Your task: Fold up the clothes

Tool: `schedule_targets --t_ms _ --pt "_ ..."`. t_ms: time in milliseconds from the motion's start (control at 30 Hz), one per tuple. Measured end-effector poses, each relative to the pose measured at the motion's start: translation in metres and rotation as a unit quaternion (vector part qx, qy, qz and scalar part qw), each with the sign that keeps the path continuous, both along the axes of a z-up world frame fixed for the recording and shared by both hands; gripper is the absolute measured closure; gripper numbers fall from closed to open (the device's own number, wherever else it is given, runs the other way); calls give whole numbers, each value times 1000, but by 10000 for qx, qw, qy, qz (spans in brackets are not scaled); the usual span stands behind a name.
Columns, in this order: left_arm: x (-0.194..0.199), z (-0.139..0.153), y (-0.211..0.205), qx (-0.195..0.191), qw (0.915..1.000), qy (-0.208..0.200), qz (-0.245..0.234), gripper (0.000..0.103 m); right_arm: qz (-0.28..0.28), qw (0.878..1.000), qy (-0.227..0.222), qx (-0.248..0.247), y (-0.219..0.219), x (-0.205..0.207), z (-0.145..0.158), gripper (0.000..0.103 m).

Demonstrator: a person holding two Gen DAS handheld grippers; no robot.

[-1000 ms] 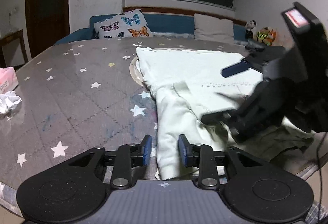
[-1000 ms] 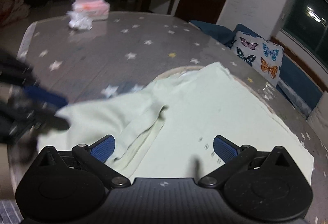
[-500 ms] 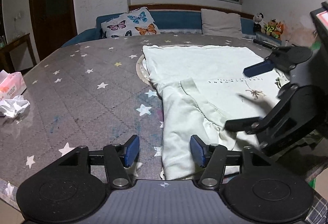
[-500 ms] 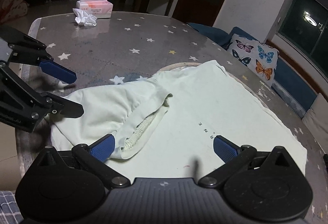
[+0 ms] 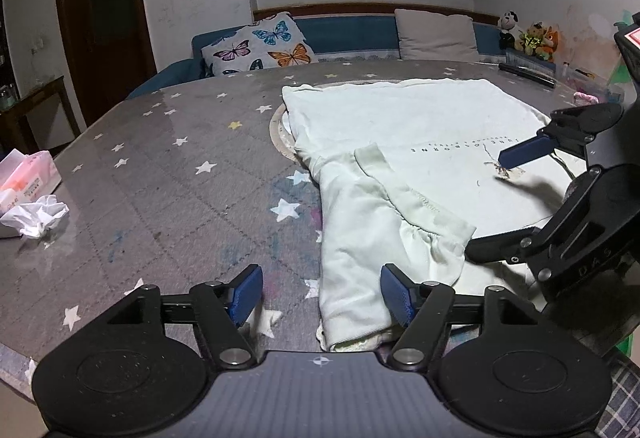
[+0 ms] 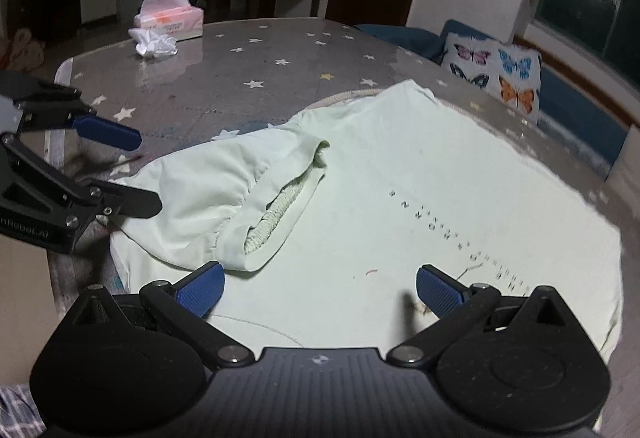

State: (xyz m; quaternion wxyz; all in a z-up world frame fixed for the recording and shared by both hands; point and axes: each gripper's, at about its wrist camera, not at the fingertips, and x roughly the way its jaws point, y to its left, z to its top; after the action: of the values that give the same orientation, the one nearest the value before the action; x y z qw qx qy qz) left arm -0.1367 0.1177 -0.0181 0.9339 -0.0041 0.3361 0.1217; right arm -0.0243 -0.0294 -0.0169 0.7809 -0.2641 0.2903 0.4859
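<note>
grey star-print table (image 5: 168, 173) | pale shirt (image 6: 440, 173) flat | sofa (image 5: 344, 33) behind | both hand-held grippers (image 5: 321, 292) (image 6: 320, 284) wide, empty

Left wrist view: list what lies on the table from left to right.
Tissue box → crumpled tissue → folded-in sleeve of the pale shirt → right tongs, open over the shirt's near right part.
</note>
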Motion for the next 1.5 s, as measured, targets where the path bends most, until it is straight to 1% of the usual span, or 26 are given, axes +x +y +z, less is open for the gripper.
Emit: schedule_targets --t_ms 100,233,400,433,533,633,767,900,967,1033,1067,1100,1133,1200,1267,1367,1400,1433,1500 --pt "0 -1 0 16 10000 23 24 30 -78 9997 217 89 -3 4 -2 0" --pt "0 -1 -1 47 10000 34 32 30 -159 9989 394 189 -8 7 -4 0" --pt "-5 8 -7 272 9995 -77 -145 30 -231 9977 571 282 -12 10 -5 0" --pt "-7 12 -9 326 9991 -123 -231 30 -233 9977 574 279 -14 9 -5 0" --pt "-14 20 -17 474 9970 -221 -575 30 -309 9978 535 239 -38 6 2 0" --pt "-20 25 -27 600 9928 -258 -1000 30 -384 9978 497 199 -62 3 8 0" --pt "-21 25 -38 688 9855 -206 -1540 30 -485 9977 446 146 -94 -1 17 0" --pt "-19 21 -45 776 9780 -92 -1933 31 -596 9974 392 84 -126 -5 26 0" --pt "-16 18 -47 801 9752 -13 -2063 33 -737 9967 334 -15 -143 -9 26 0" --pt "-12 15 -46 804 9729 97 -2166 37 -867 9958 275 -107 -157 -12 26 3" --pt "-11 14 -46 794 9720 144 -2208 38 -926 9952 275 -152 -163 -12 25 6" --pt "-10 13 -45 783 9710 190 -2249 41 -962 9948 295 -177 -167 -13 24 11" --pt "-9 12 -44 771 9701 235 -2290 42 -942 9949 284 -204 -169 -14 23 13" --pt "-9 12 -44 793 9674 287 -2389 42 -904 9952 261 -259 -172 -16 22 19" --pt "-9 11 -43 828 9648 344 -2473 42 -866 9955 238 -313 -174 -19 22 22" --pt "-8 10 -41 853 9618 433 -2564 42 -844 9955 257 -347 -175 -16 21 29" --pt "-7 8 -40 858 9614 476 -2570 42 -842 9955 269 -352 -175 -15 21 30" --pt "-5 7 -39 864 9611 520 -2572 45 -839 9954 282 -357 -174 -13 21 31" --pt "-2 5 -37 808 9600 567 -2620 47 -834 9954 307 -367 -174 -10 21 39"
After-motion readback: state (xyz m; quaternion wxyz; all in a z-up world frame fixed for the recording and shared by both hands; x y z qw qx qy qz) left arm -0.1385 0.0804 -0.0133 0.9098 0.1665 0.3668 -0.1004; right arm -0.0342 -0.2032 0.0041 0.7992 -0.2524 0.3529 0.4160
